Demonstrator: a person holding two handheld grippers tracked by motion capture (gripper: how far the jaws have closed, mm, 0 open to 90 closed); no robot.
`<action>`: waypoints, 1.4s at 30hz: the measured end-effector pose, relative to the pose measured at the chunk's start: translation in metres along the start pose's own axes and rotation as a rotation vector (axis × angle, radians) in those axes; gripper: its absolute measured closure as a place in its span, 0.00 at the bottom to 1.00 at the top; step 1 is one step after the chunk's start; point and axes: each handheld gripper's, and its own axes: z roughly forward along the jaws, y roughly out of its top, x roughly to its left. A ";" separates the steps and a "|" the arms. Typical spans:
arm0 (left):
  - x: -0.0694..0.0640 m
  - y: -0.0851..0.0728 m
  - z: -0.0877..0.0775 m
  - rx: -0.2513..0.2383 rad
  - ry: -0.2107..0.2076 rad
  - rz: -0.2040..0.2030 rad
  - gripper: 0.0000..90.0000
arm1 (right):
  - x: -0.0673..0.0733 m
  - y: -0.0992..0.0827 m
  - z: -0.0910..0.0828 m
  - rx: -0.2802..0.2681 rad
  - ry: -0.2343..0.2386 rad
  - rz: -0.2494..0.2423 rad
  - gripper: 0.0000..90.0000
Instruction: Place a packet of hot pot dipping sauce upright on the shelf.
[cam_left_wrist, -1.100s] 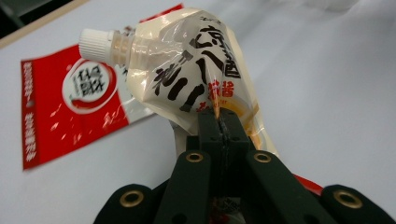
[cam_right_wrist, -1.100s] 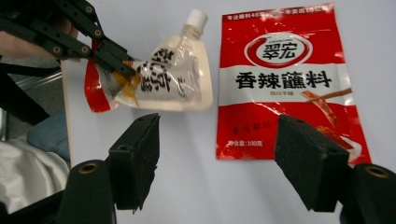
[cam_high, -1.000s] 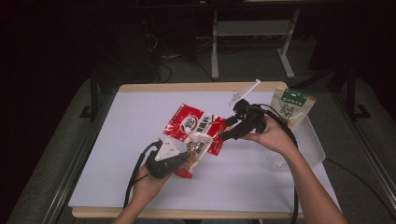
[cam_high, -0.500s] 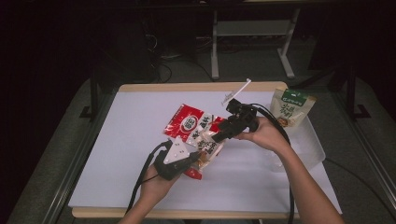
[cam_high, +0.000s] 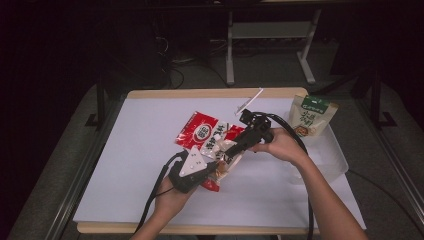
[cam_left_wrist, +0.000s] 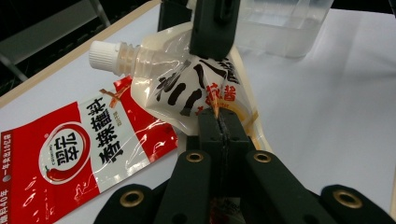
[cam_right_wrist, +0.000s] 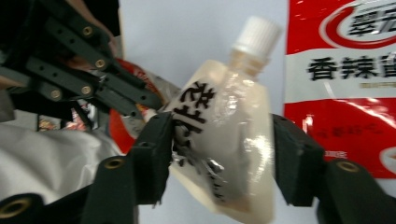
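Observation:
A pale spouted pouch (cam_left_wrist: 187, 79) with black lettering and a white cap (cam_left_wrist: 105, 51) is held up over the table. My left gripper (cam_left_wrist: 219, 123) is shut on its bottom edge, pinching the seam. My right gripper (cam_right_wrist: 224, 142) comes in from the right and its jaws have just been closing around the pouch (cam_right_wrist: 224, 112); both pads now meet its sides. In the high view the left gripper (cam_high: 215, 167) and the right gripper (cam_high: 232, 147) meet at the pouch (cam_high: 227, 152) in the middle of the table.
A red and white packet (cam_high: 202, 132) lies flat behind the pouch. A green-topped bag (cam_high: 310, 117) stands at the back right, beside a clear plastic tub (cam_high: 332, 157). A white stick (cam_high: 250, 101) lies near the far edge. Another crumpled packet (cam_right_wrist: 46, 154) lies under the left gripper.
The right gripper has moved left and down onto the pouch, and its jaws have narrowed around it. The left gripper has crept slightly right, still holding the pouch.

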 end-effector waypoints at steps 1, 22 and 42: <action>0.000 0.000 0.001 0.000 -0.002 -0.004 1.00 | 0.000 0.000 0.001 0.001 0.011 -0.003 0.51; 0.004 -0.007 0.012 0.019 -0.018 -0.041 1.00 | 0.016 0.002 0.005 0.046 -0.119 -0.163 0.98; 0.025 -0.021 0.009 0.058 -0.023 -0.137 0.79 | 0.025 0.000 -0.015 0.064 -0.223 -0.269 1.00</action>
